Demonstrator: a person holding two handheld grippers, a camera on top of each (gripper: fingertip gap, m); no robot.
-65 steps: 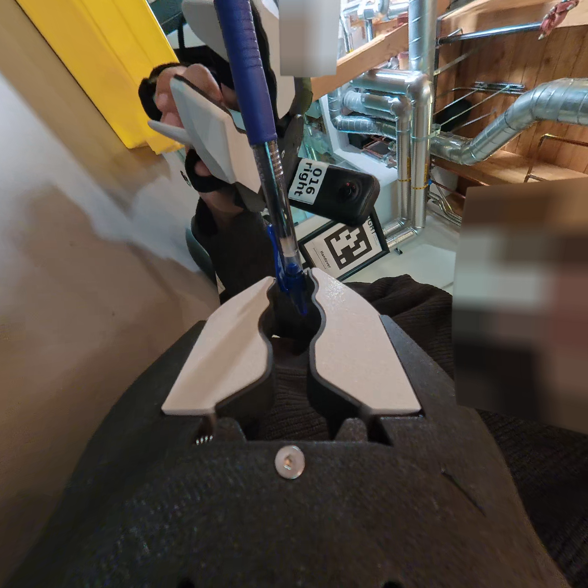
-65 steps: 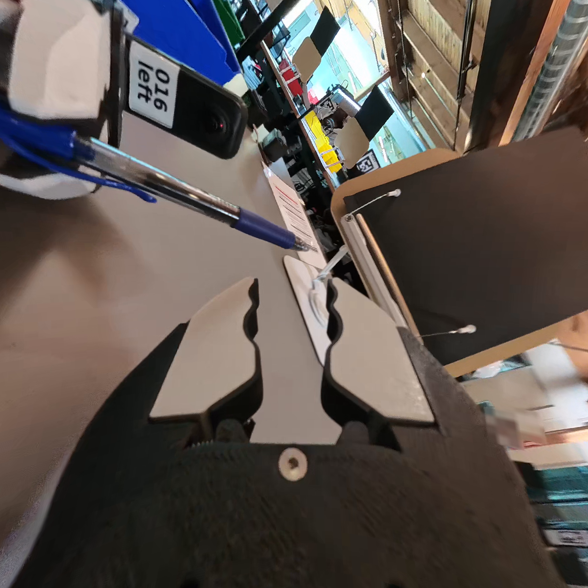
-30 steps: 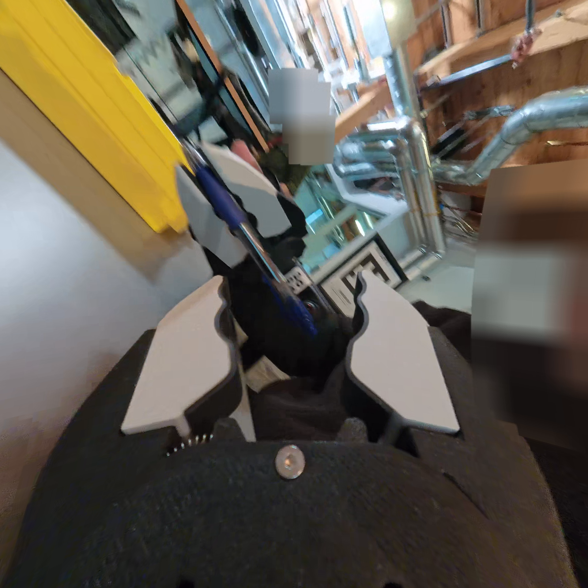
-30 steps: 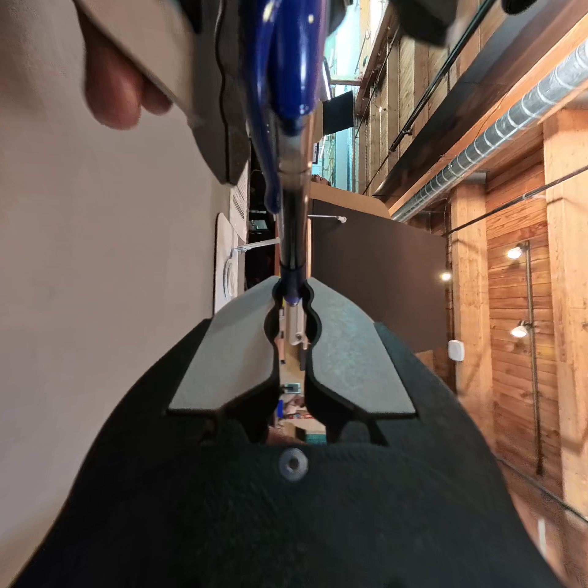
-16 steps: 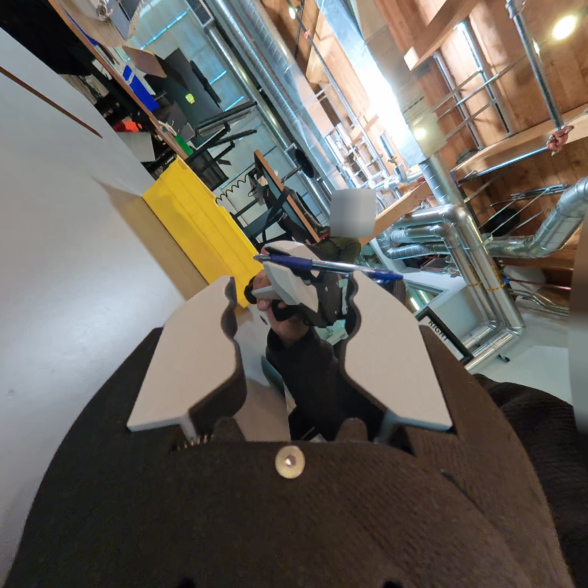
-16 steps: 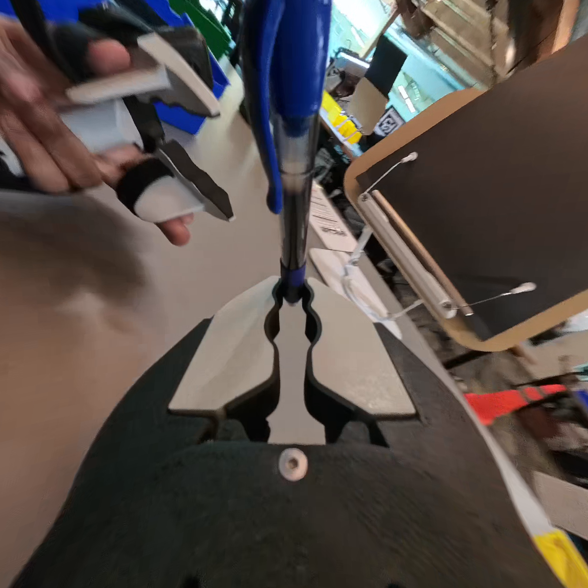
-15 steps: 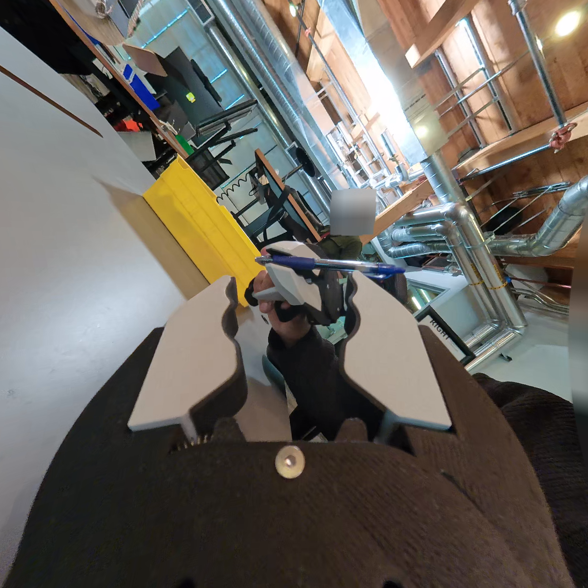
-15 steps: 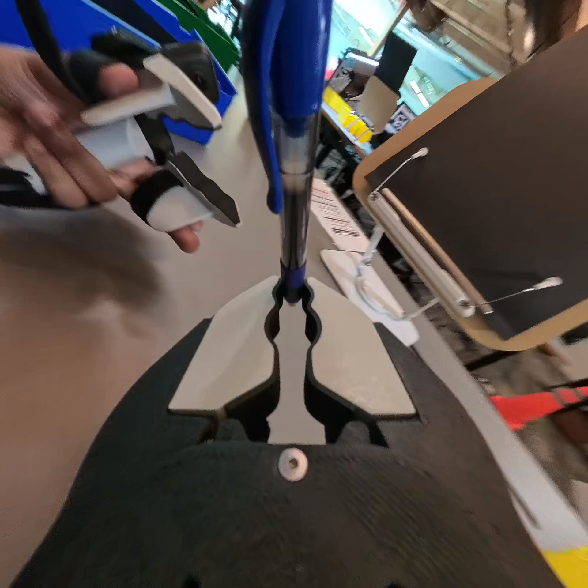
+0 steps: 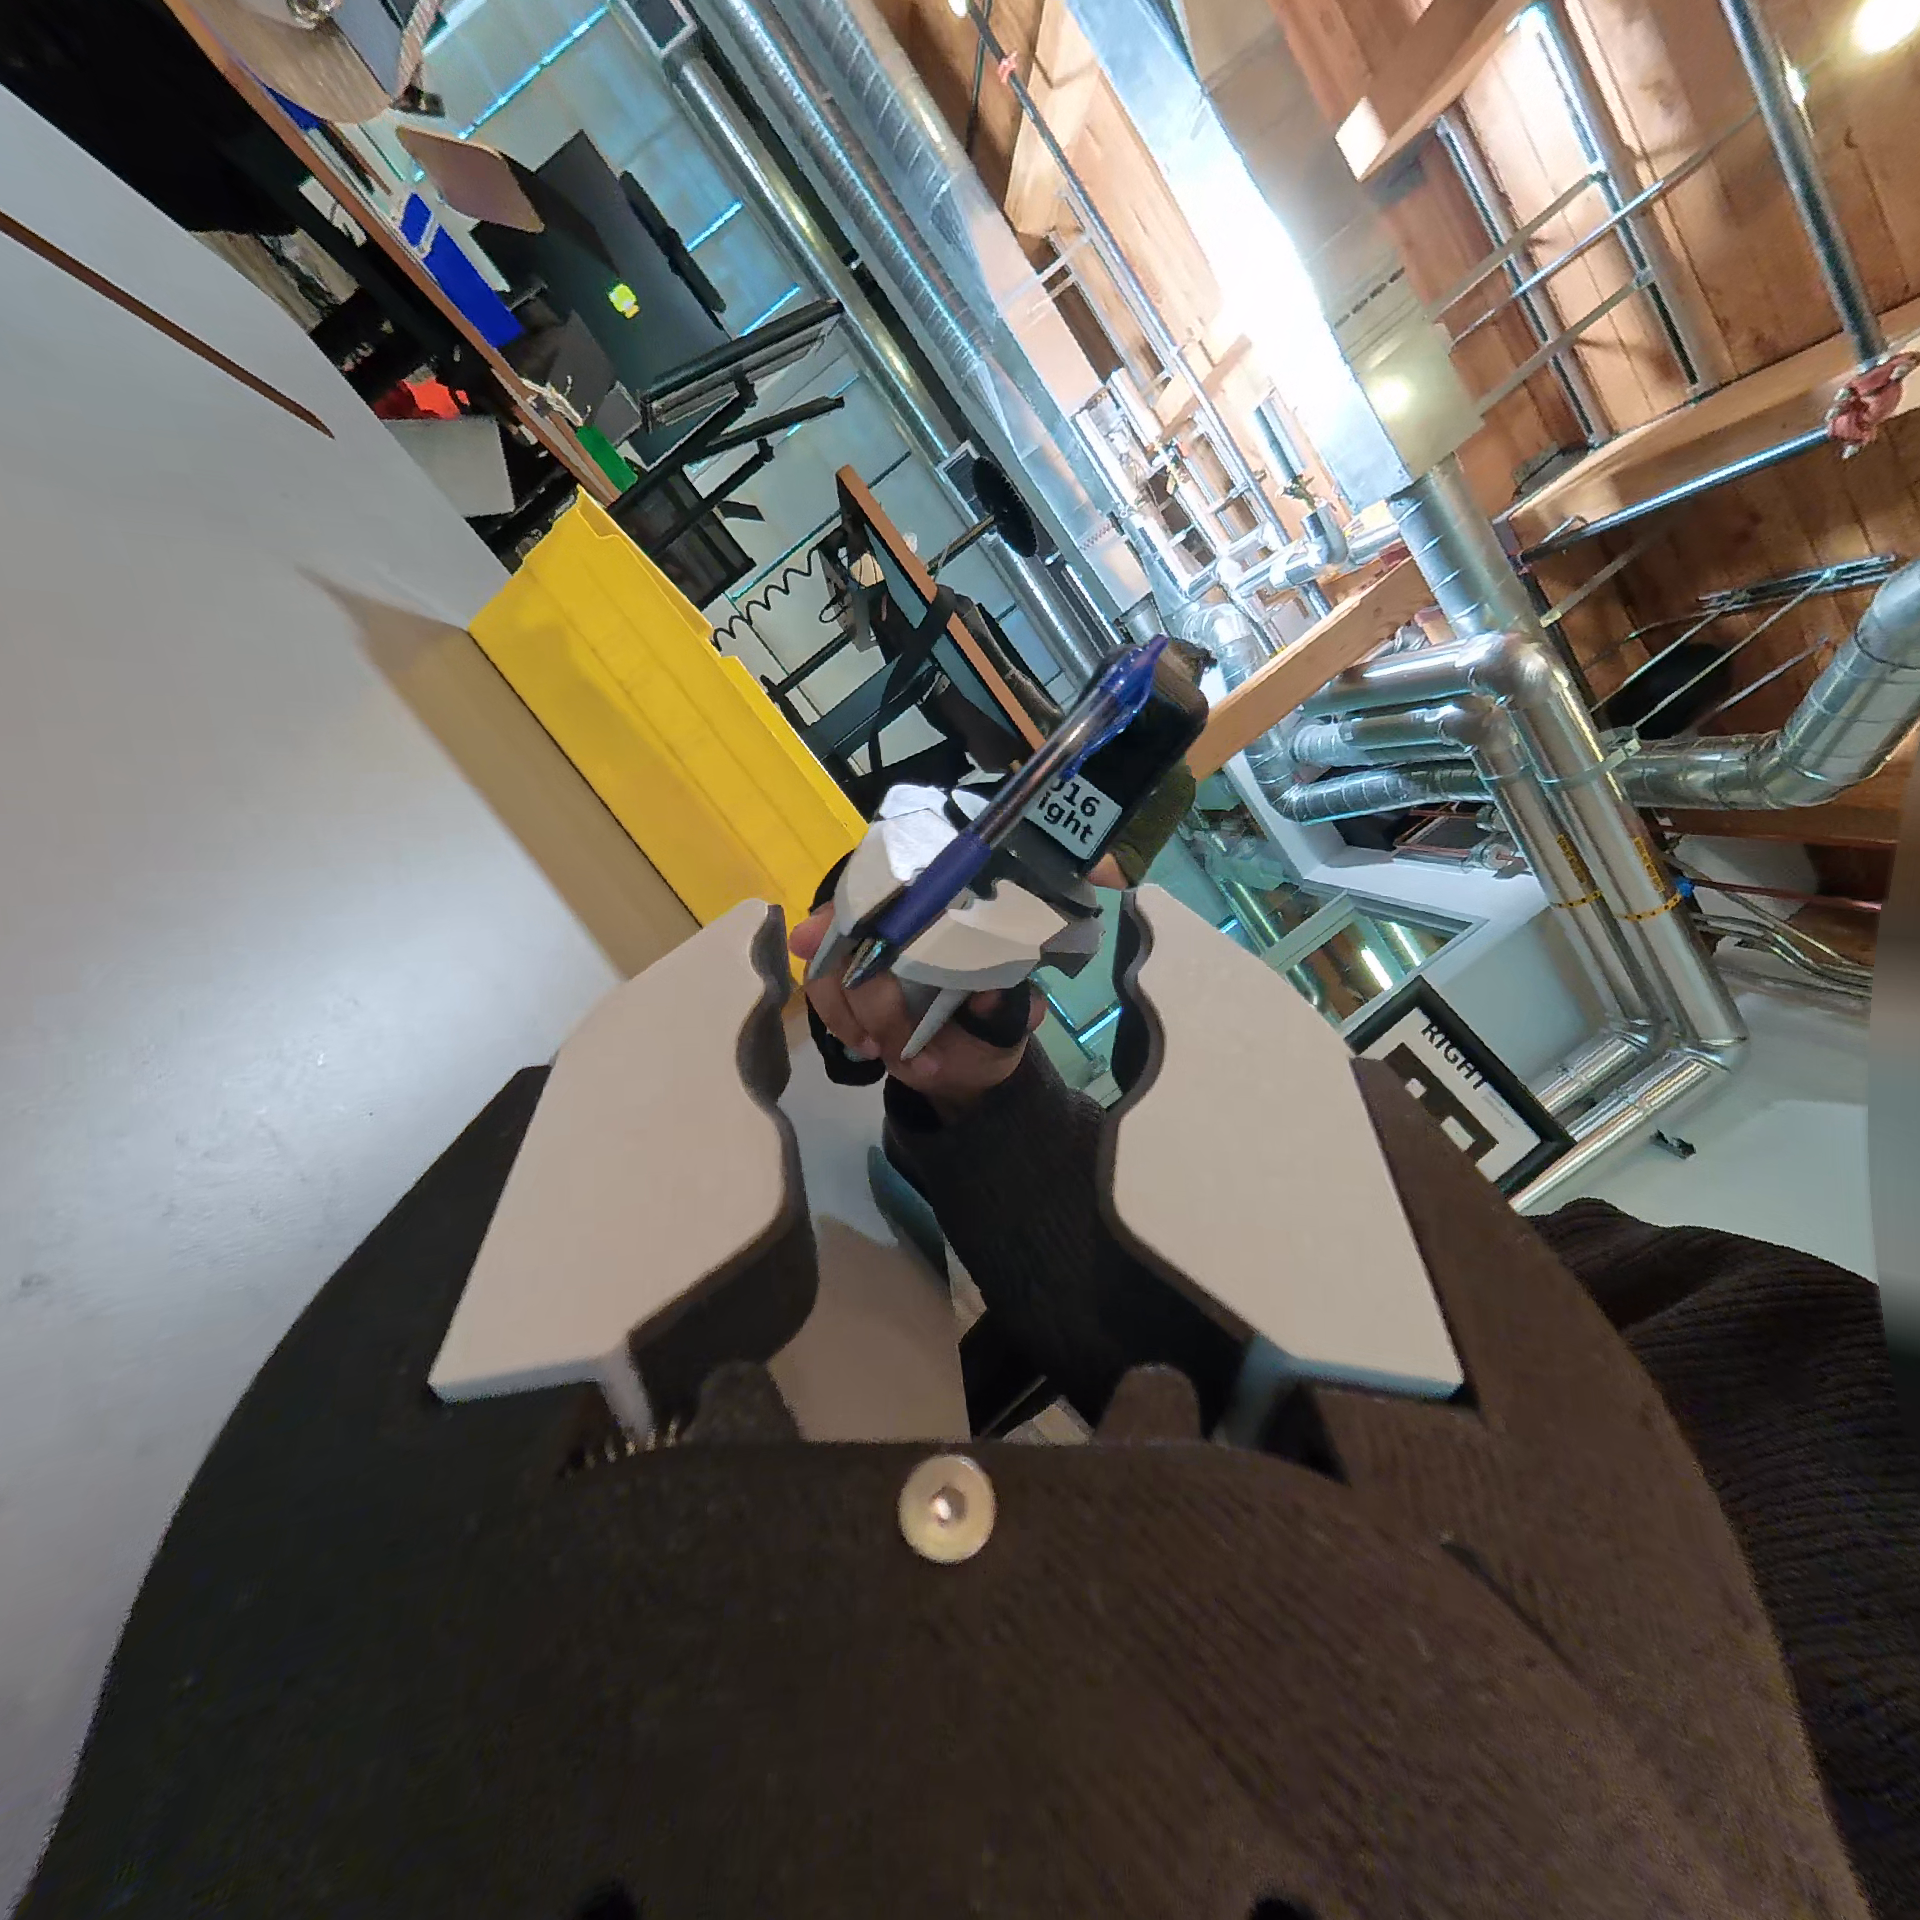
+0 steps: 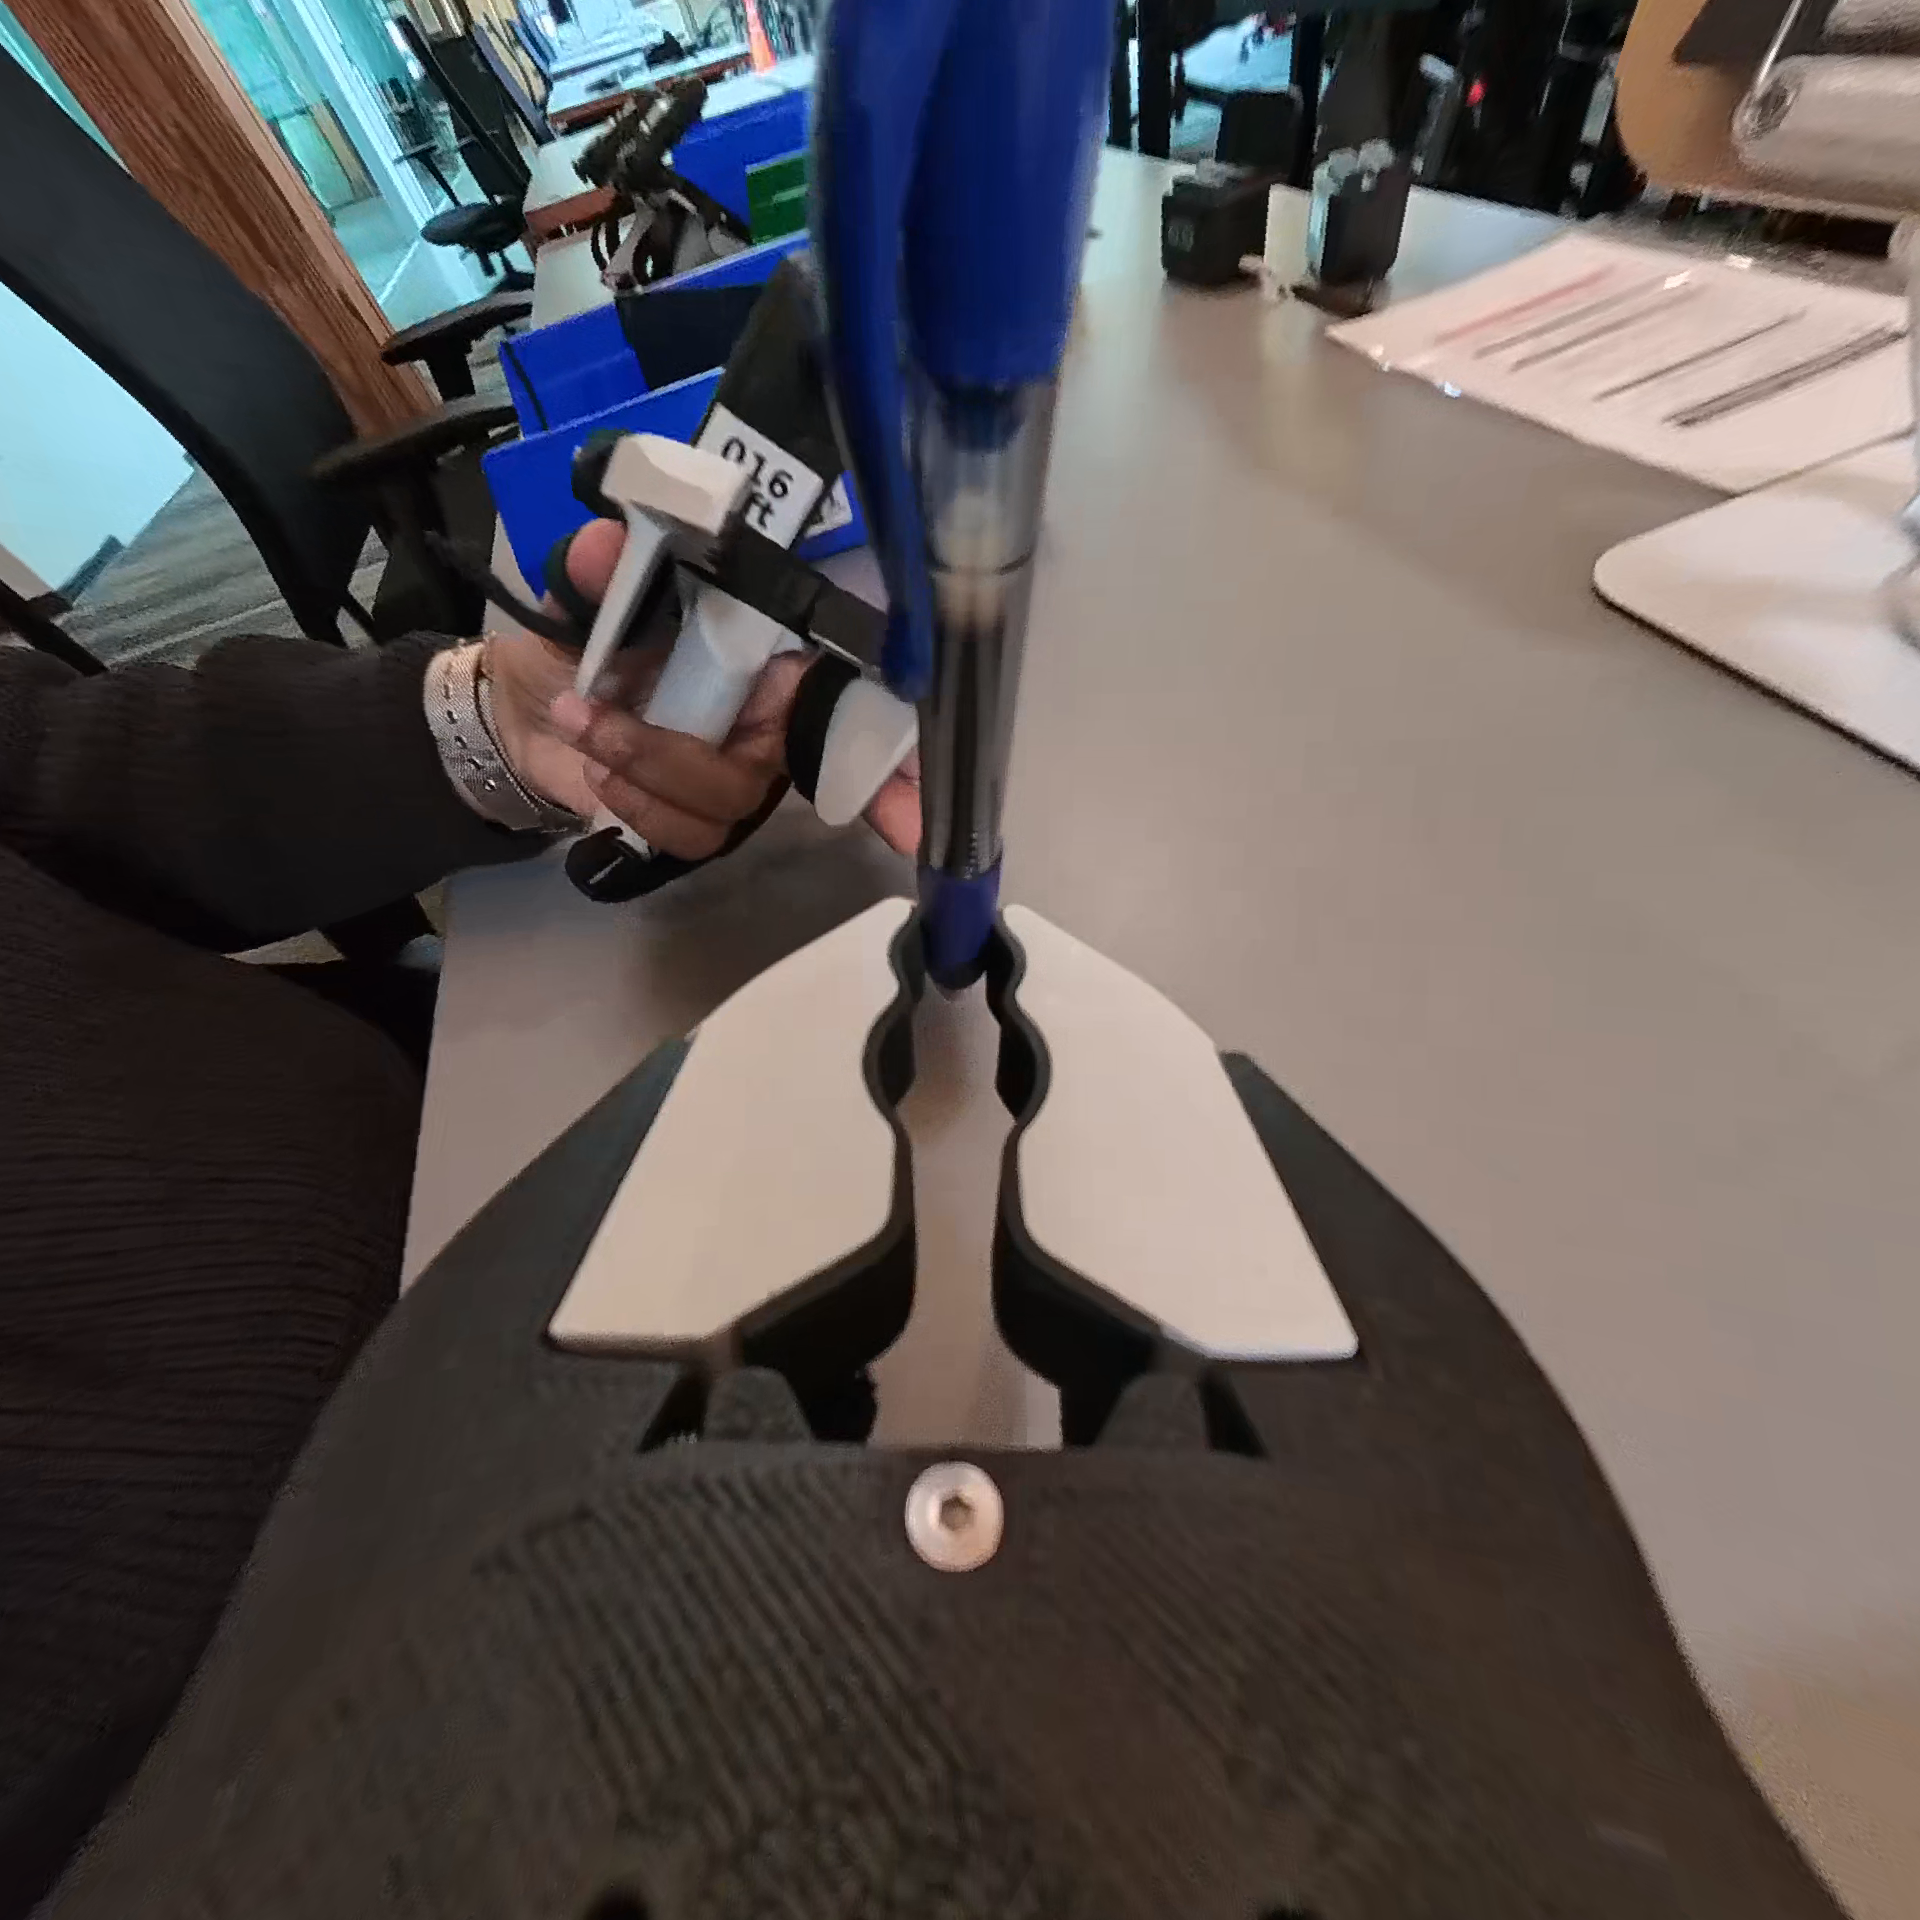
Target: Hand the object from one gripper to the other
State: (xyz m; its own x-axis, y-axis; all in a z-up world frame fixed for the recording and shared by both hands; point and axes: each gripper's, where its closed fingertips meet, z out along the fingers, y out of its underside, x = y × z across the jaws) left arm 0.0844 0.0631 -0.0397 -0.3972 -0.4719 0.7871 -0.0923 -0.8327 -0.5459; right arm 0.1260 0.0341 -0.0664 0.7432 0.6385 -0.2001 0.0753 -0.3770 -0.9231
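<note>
While the right gripper (image 10: 954, 940) is clamping its fingertips on the blue rubber grip section of the ballpoint pen (image 10: 961, 540), the pen is standing out from the tips, clip end farthest from the claw. In the left wrist view the same pen (image 9: 997, 810) is showing as a slanted blue and clear barrel pinched between the far gripper's pale fingers, writing tip poking out below them and pointing down-left.

The left gripper (image 9: 948, 935) is sitting with its fingers spread wide apart, nothing between them; through the gap, only the person's right hand (image 9: 914, 1029) and dark sleeve are showing. In the right wrist view that left gripper is being held in the person's left hand (image 10: 644, 727) out over the near left edge of the grey tabletop (image 10: 1455, 831), just off the pen's barrel, not touching it so far as can be told.

Judgement: the handover itself is reading as done, the pen resting wholly with the right side. The step in hand is looking like parting the two grippers.

Next move, likely: keeping the pinch firm, since the hold is only at the fingertips and the long barrel could be levering loose; then carrying the pen clear of the papers (image 10: 1621, 353) and white stand base (image 10: 1766, 623) at the tabletop's far right.
</note>
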